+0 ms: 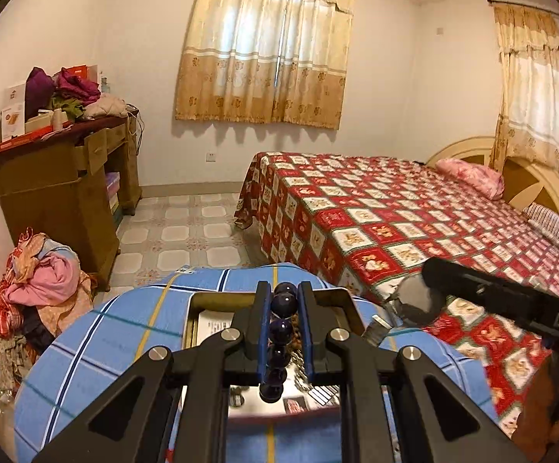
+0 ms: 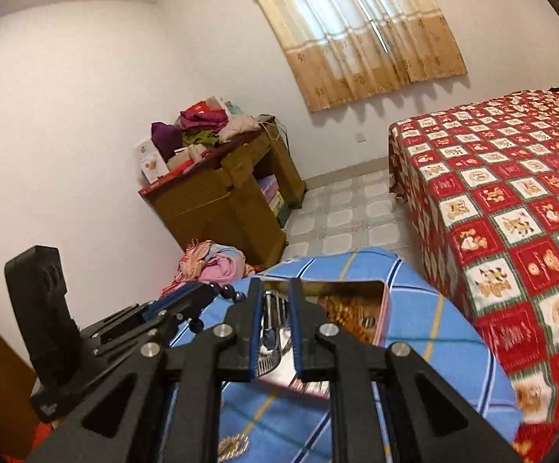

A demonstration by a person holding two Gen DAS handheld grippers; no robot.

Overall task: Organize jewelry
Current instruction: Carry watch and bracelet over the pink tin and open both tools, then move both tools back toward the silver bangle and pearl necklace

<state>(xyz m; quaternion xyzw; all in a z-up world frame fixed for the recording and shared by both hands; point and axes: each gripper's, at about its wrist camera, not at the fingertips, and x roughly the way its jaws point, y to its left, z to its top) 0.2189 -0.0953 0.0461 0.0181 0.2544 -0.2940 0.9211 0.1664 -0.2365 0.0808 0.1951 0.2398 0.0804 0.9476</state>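
Bracelet (image 1: 281, 341) of dark round beads: hung in a string between the fingers (image 1: 263, 332) of the left gripper (image 1: 283, 293), which were clenched on it, above an open metal box (image 1: 217, 299).

Box: gold-rimmed, stood on a table covered with a blue checked cloth (image 1: 98, 347). One compartment held silver chains (image 2: 273, 316), another a heap of gold-coloured chains (image 2: 351, 310); a printed card (image 1: 215, 326) lay inside at the left.

Right gripper (image 2: 275, 289): hovered over the box with its blue-padded fingers (image 2: 297, 332) apart and nothing between them. In its view the left gripper appeared just to the left, beads showing at its tip.

Gold brooch-like piece (image 2: 233, 445): lay on the cloth near the lower edge, blurred.

Surroundings: a bed with a red patterned spread (image 1: 395, 223) beside the table; a brown cabinet (image 1: 59, 193) piled with clothes and cartons against the wall; a heap of clothing (image 1: 44, 281) on the floor; curtains (image 1: 268, 46) drawn over the window.
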